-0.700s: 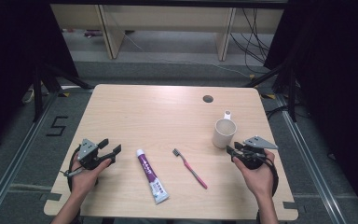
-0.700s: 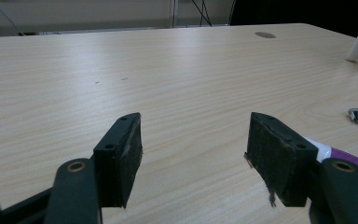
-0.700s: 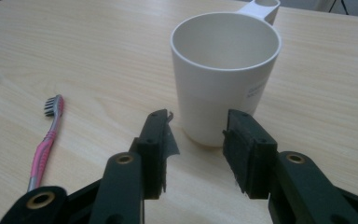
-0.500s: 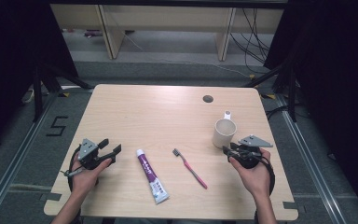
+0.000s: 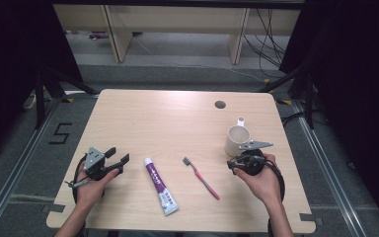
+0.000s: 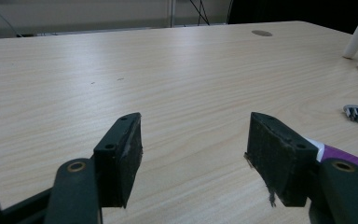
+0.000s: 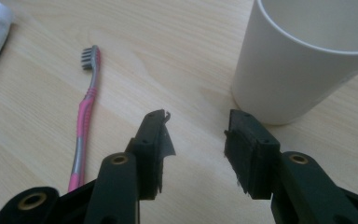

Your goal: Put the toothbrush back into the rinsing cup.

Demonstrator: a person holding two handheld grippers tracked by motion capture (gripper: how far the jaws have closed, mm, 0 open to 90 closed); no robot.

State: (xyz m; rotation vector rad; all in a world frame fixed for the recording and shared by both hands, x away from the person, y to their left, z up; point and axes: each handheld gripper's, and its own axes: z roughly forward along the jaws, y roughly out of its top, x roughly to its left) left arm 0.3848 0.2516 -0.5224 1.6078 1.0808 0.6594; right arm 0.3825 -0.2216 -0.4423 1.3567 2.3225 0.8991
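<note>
While the left gripper (image 5: 119,154) has kept its place at the table's (image 5: 177,118) eight o'clock corner, the right gripper (image 5: 233,163) has come in from the four o'clock edge and swung round. Its jaws, which pointed out toward the edge a moment ago, now face nine o'clock across the board. That puts it touching or just short of the cup's (image 5: 237,139) six o'clock side, with the brush (image 5: 201,177) near at its eight o'clock. I read this as the start of a reach, though the pictures do not settle whether it is for the cup or the brush. In the right gripper view the right gripper (image 7: 198,130) stands released, its pads apart with bare wood between them, the cup (image 7: 303,60) ahead at one o'clock and the brush (image 7: 86,112) at ten. The left gripper (image 6: 193,135) is likewise spread wide and grips nothing. The brush lies flat, right of the table's middle and toward the near edge. Its long axis runs from between ten and eleven o'clock to between four and five, bristle head at the far end and pink handle tail toward the person. The cup stands upright, mouth up, its handle at twelve o'clock. The tube (image 5: 160,185) lies at the brush's nine o'clock, roughly parallel to it, cap away from the person.
</note>
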